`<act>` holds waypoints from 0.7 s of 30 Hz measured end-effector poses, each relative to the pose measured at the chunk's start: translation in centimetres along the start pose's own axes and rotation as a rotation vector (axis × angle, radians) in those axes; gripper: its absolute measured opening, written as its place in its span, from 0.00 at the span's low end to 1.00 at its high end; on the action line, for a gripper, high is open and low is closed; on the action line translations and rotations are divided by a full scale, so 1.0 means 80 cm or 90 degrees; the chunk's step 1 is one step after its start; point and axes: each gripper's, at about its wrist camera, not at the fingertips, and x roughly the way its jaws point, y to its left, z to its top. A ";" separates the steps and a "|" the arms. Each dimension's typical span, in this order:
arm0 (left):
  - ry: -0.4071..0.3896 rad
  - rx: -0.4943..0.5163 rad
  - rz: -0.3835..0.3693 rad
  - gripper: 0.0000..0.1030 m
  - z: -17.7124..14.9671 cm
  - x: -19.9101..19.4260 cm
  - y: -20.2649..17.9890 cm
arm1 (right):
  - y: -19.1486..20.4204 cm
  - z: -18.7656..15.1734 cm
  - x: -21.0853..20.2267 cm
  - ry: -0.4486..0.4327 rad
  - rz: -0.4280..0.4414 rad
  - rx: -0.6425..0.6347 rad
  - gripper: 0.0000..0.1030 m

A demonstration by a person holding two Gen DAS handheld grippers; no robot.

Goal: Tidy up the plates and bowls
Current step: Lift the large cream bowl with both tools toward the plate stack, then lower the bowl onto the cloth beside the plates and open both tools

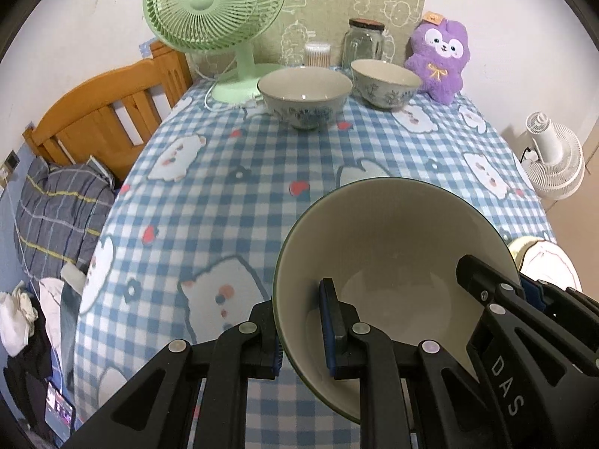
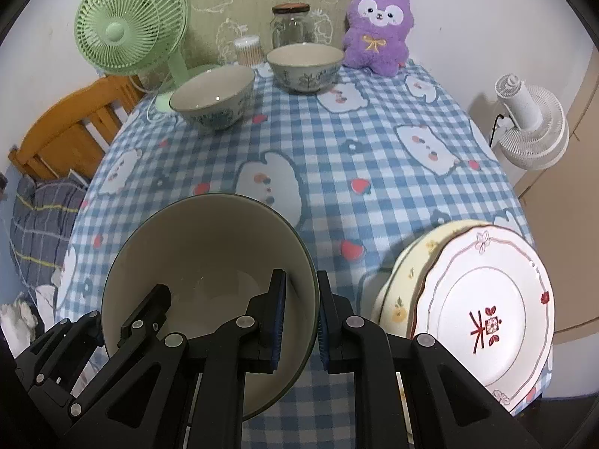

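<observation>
A large cream bowl point(image 1: 393, 247) with a dark green rim hangs tilted above the near part of the checked tablecloth point(image 1: 239, 202). My left gripper point(image 1: 303, 336) is shut on its left rim. My right gripper point(image 2: 301, 321) is shut on the opposite rim of the same bowl point(image 2: 202, 254). Each gripper shows in the other's view, the right gripper point(image 1: 486, 288) on the right and the left gripper point(image 2: 149, 310) on the left. Two blue-patterned bowls point(image 2: 211, 95) point(image 2: 305, 65) stand apart at the far end. A white plate point(image 2: 483, 310) lies on a yellow plate point(image 2: 400, 292) at the near right corner.
At the back stand a green fan point(image 1: 213, 3), a glass jar point(image 1: 365, 43), a cotton-swab tub point(image 1: 317, 54) and a purple plush toy point(image 1: 440, 60). A white fan point(image 2: 531, 123) sits beyond the right edge. A wooden bed frame point(image 1: 101, 112) lies to the left.
</observation>
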 end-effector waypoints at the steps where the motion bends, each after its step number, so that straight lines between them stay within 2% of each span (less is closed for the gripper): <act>1: 0.003 -0.003 0.002 0.13 -0.004 0.002 -0.002 | -0.001 -0.003 0.001 0.002 0.000 -0.002 0.18; 21: 0.023 -0.038 0.012 0.14 -0.048 0.017 -0.012 | -0.009 -0.031 0.020 0.020 0.002 -0.035 0.18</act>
